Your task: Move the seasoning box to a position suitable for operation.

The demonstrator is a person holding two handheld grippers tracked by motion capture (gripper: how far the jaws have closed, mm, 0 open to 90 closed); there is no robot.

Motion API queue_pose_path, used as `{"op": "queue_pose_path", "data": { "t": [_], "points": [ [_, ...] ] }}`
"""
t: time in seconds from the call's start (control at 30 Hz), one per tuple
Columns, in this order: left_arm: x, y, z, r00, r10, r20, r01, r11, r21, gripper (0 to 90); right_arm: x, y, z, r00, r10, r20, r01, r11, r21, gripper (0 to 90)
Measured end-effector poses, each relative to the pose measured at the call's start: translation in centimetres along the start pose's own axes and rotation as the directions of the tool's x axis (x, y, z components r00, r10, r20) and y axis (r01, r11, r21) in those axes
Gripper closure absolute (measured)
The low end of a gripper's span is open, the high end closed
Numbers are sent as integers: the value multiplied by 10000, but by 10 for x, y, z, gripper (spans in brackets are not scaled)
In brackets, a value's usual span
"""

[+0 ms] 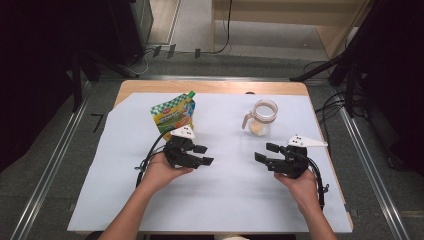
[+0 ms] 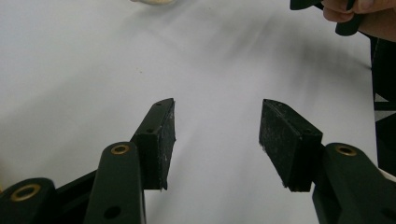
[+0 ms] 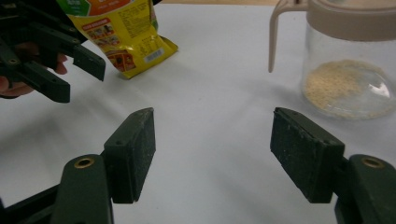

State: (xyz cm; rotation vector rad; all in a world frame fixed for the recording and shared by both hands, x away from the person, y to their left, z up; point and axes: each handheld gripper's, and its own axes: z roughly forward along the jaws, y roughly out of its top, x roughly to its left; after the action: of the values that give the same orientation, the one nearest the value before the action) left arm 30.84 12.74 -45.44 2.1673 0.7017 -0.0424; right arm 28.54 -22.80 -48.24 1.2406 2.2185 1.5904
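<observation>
Grey floor with metal rails surrounds one wooden table (image 1: 210, 87) covered by a white sheet (image 1: 225, 185). Two containers stand on the sheet's far half, well apart. One yellow-green spouted foil pouch (image 1: 174, 114) lies just beyond the left gripper (image 1: 204, 155). One clear glass jug with beige lid and handle (image 1: 262, 118) holds a shallow layer of pale granules, beyond the right gripper (image 1: 265, 152). Two grippers face each other, both with jaws spread and nothing between them.
</observation>
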Motion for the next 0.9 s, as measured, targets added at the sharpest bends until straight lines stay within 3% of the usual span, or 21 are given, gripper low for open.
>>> {"op": "queue_pose_path", "data": {
  "t": [0.23, 0.63, 0.77, 0.9],
  "points": [
    [-1, 1, 6, 9999, -80, 113, 78, 9998, 176, 458, -6, -2, -2, 9990, -12, 447, -1, 9996, 289, 302],
    [-4, -2, 3, 9999, 63, 84, -66, 9993, 363, 451, -14, 2, 4, 9955, -26, 943, 13, 9999, 144, 293],
    [-4, -1, 1, 9999, 97, 115, -100, 9997, 225, 449, -23, 9, 8, 9896, -116, 1431, 33, 9983, 578, 290],
    [-4, 0, 0, 10000, 4, -61, -3, 9998, 223, 451, -34, 13, 13, 9880, 197, 1534, -270, 9986, 454, 302]
  ]
}}
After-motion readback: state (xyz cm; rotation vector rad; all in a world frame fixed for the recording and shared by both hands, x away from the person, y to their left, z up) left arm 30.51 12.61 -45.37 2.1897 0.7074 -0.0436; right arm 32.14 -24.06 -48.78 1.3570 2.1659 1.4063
